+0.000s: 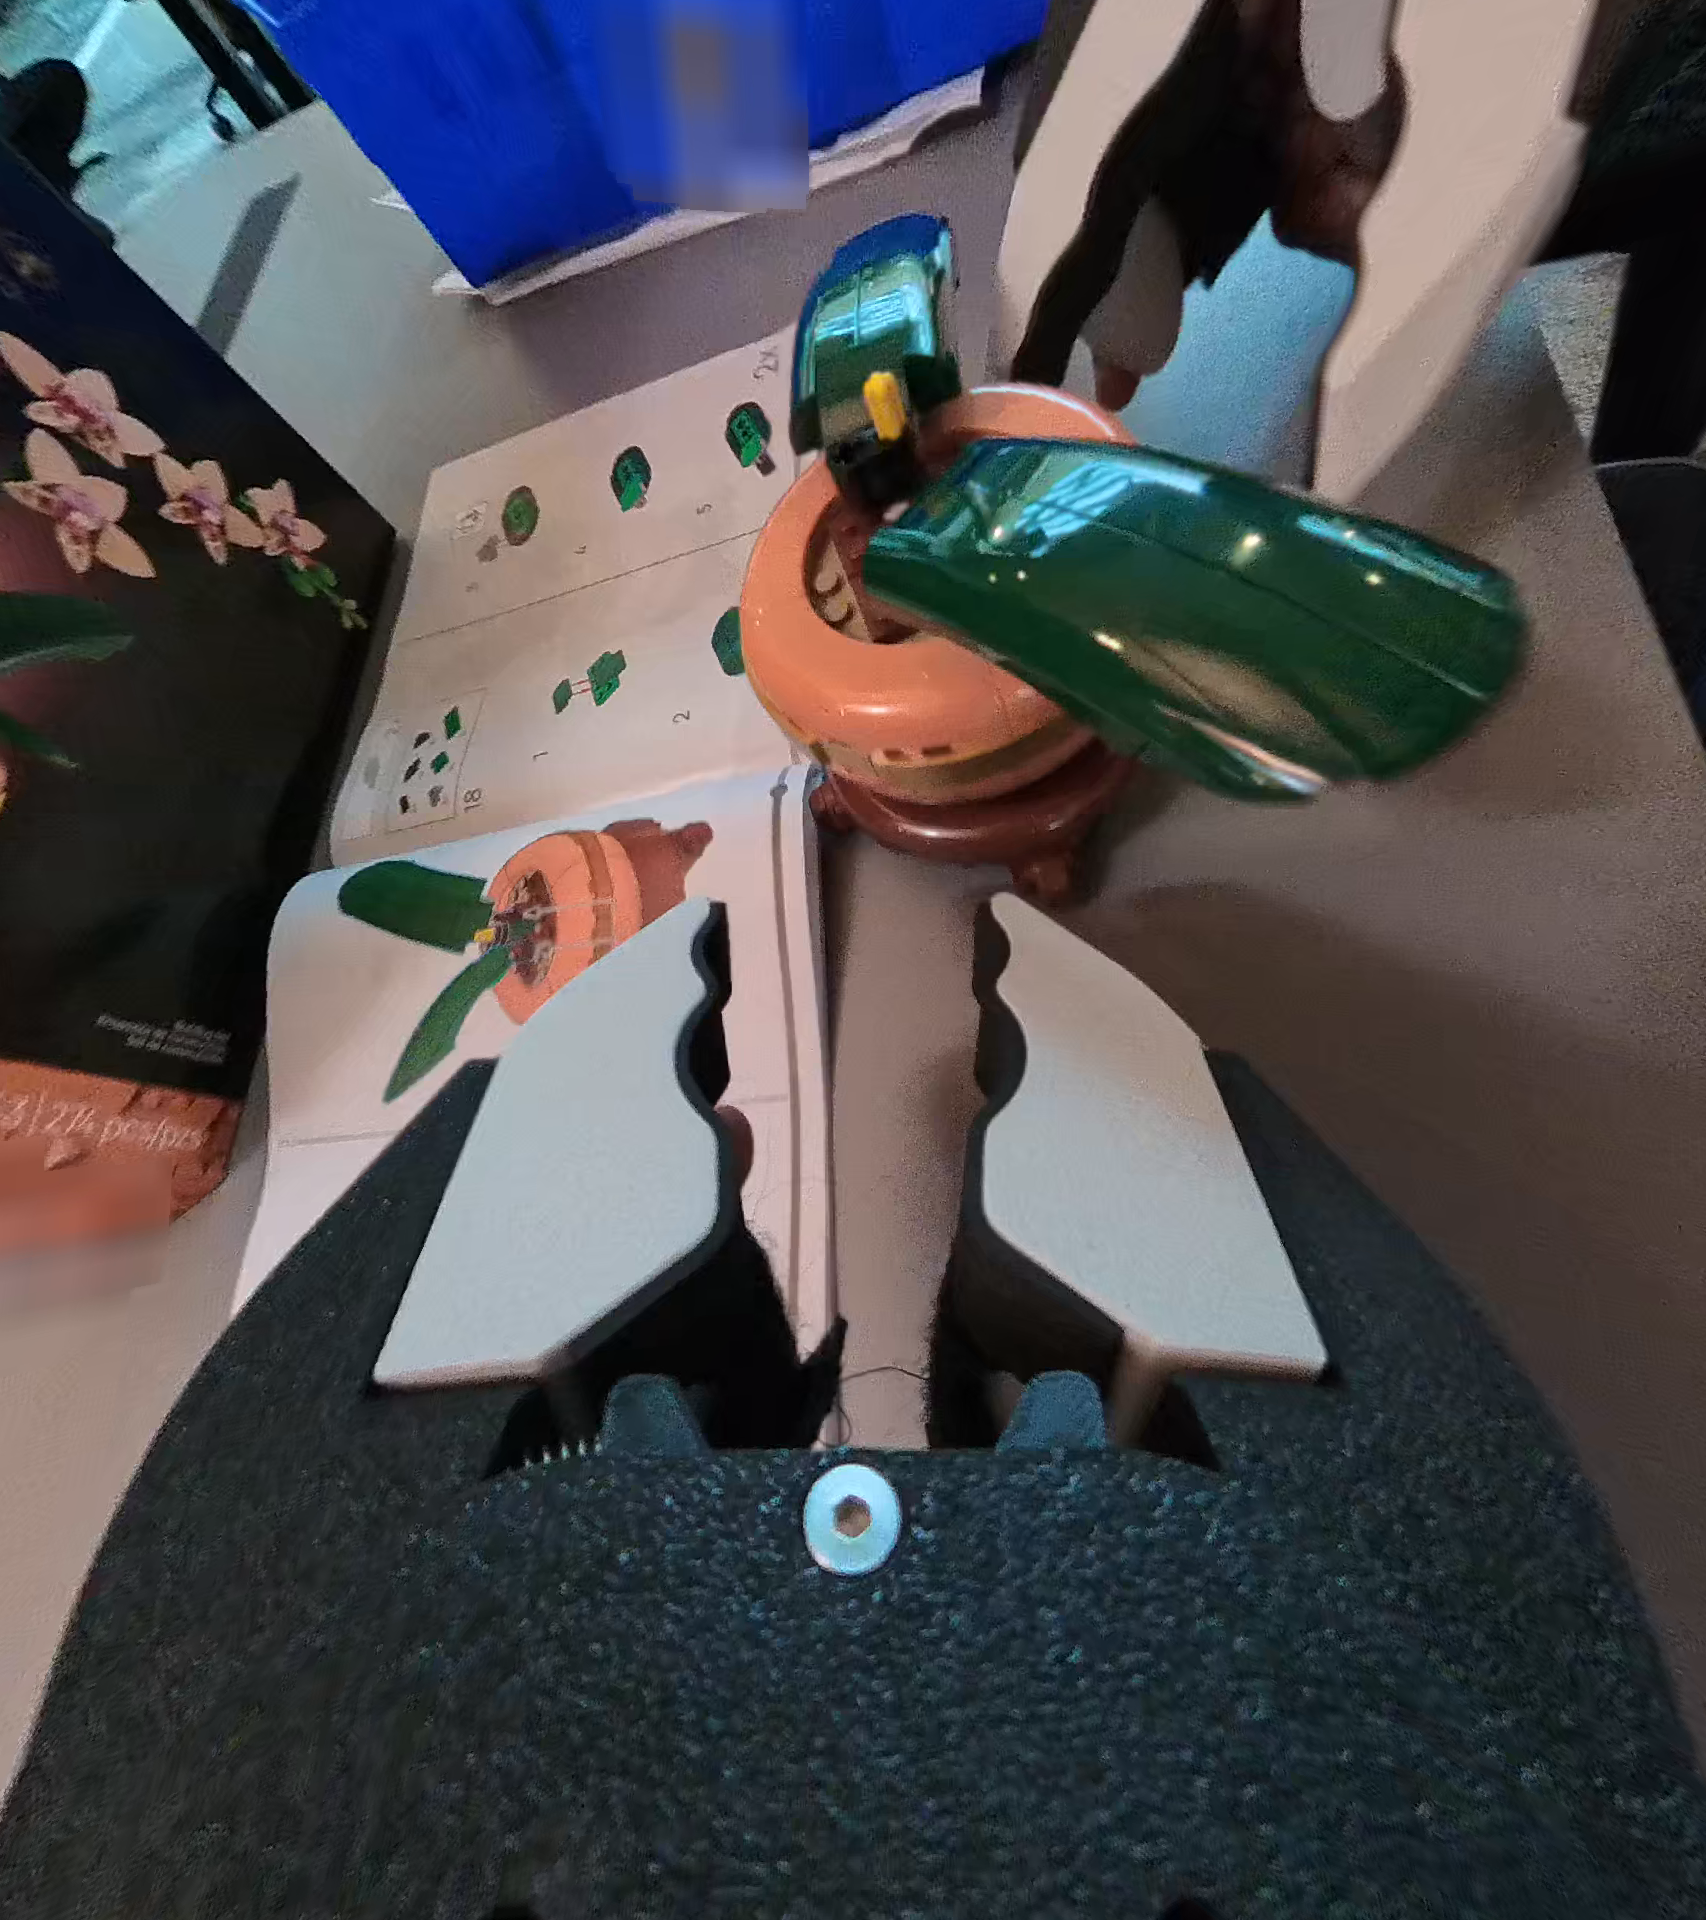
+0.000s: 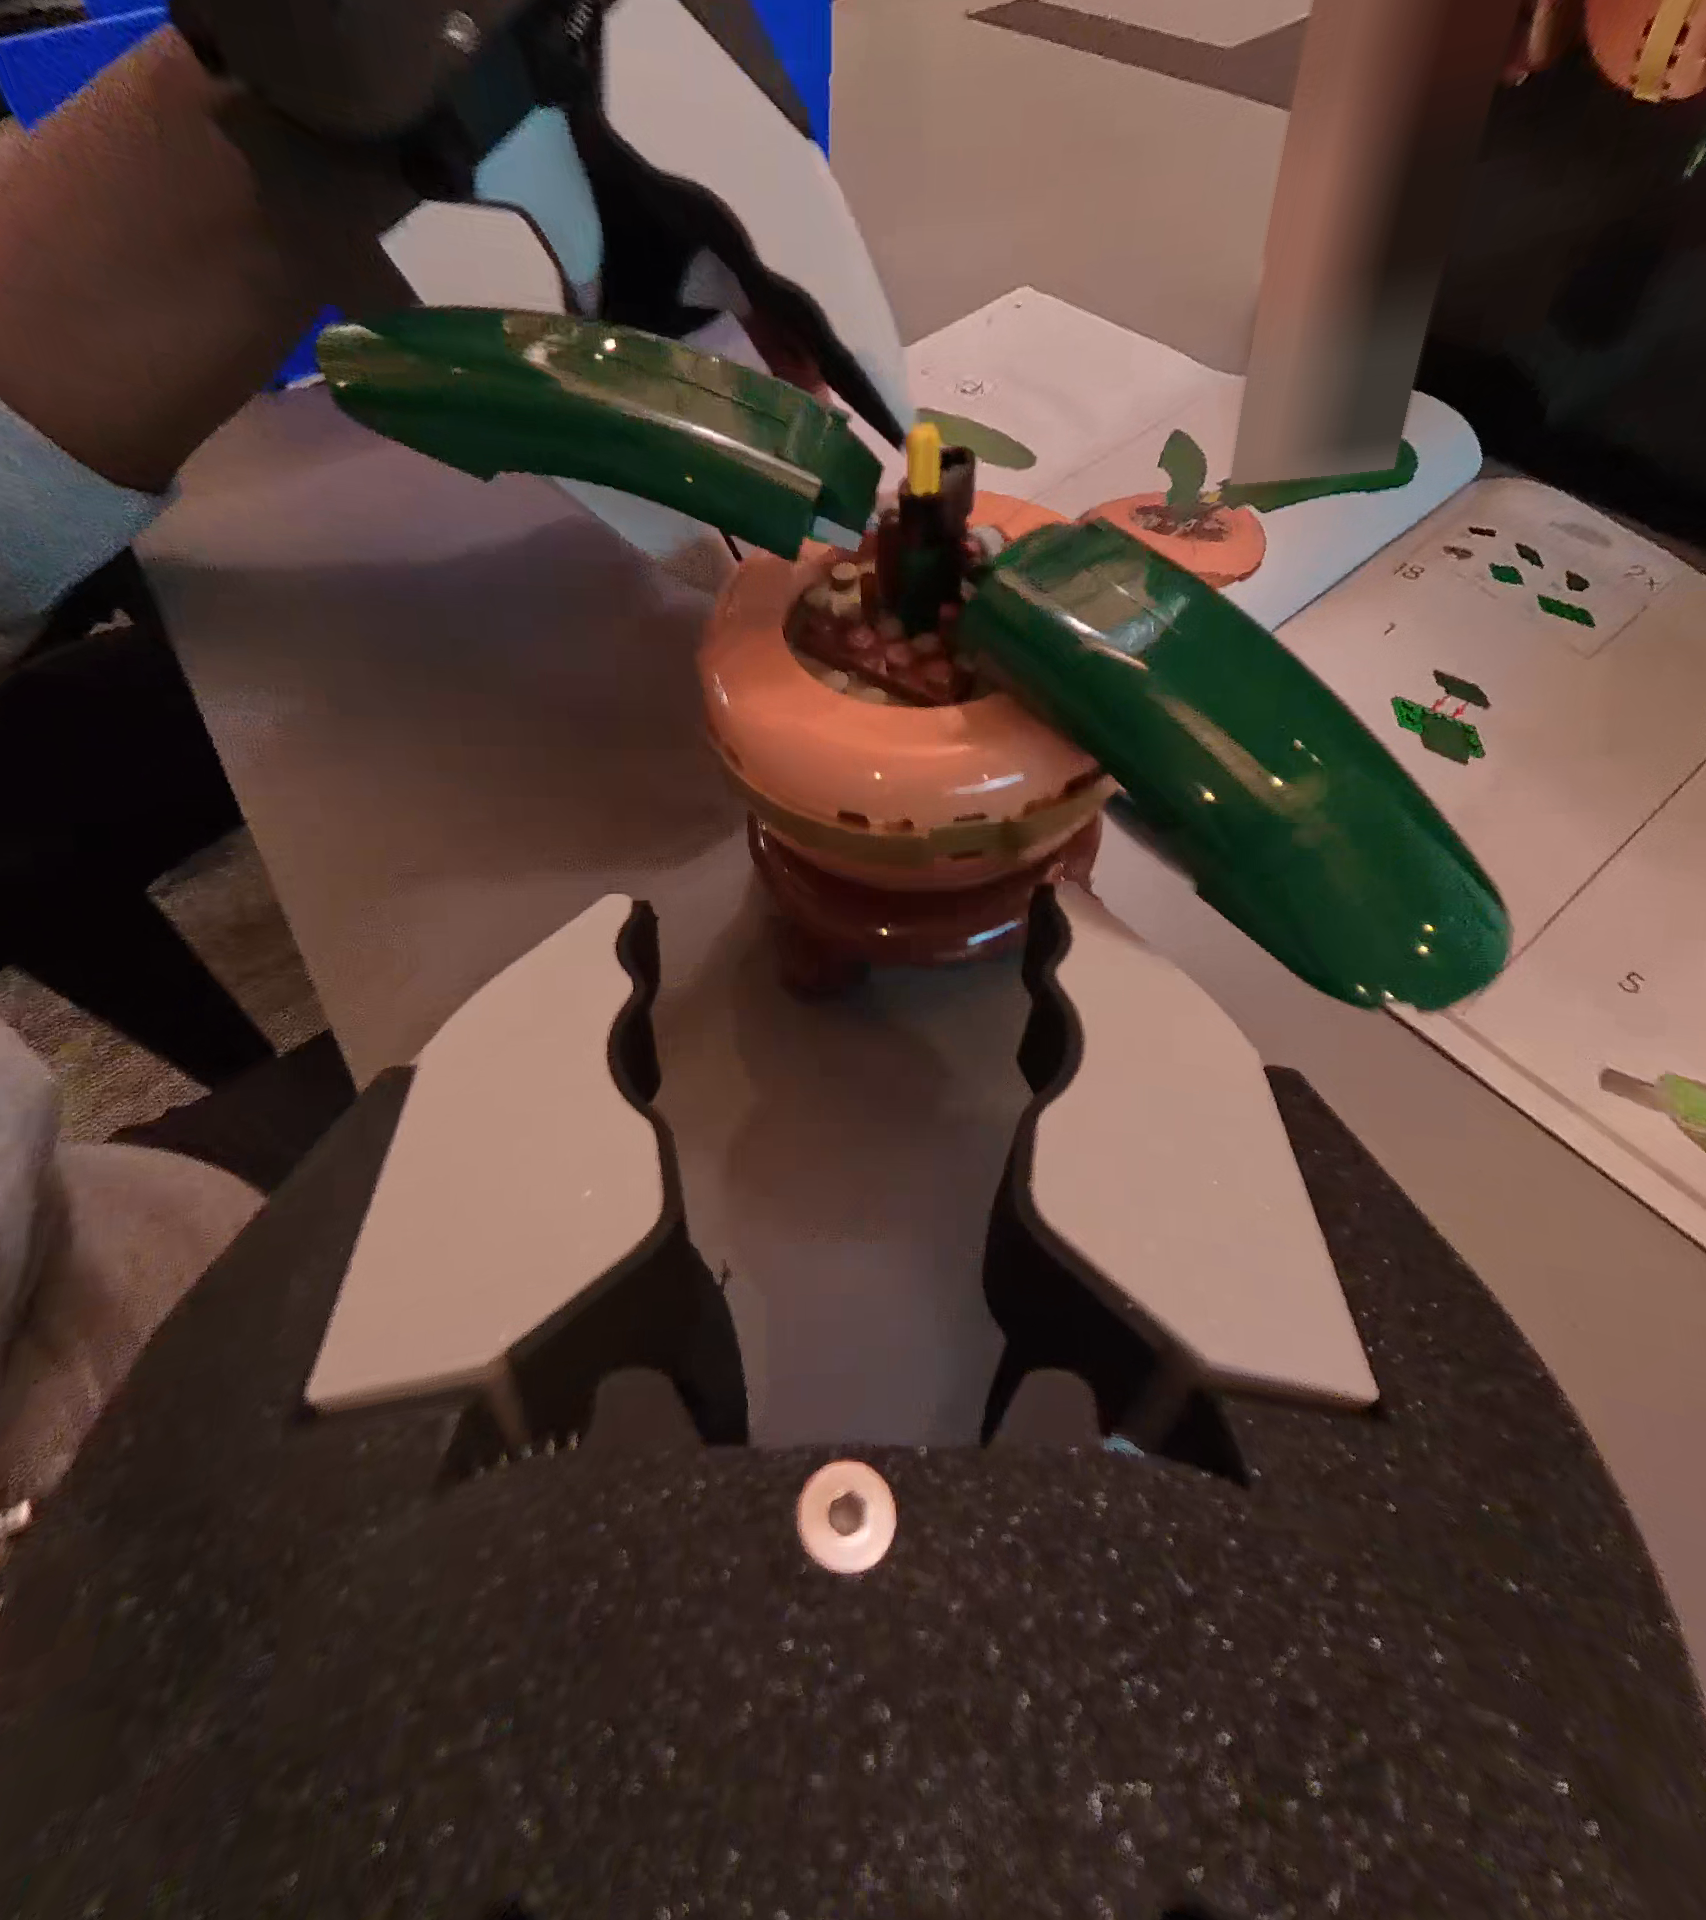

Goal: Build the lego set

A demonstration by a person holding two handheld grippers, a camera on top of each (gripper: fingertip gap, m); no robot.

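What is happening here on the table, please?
A person holds a gripper in each hand and is building a lego plant. The pot stands on a dark brown base and already carries two big green leaves around a stem with a yellow tip. Both the left gripper and the right gripper are open, empty, and aimed at the pot. The instruction booklet lies open beside it.

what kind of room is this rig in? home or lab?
Probably an office or lab workspace, not a home: a plain grey table holds the Lego pot, with the open instruction booklet and set box beside it, and carpeted floor beyond the table edge.
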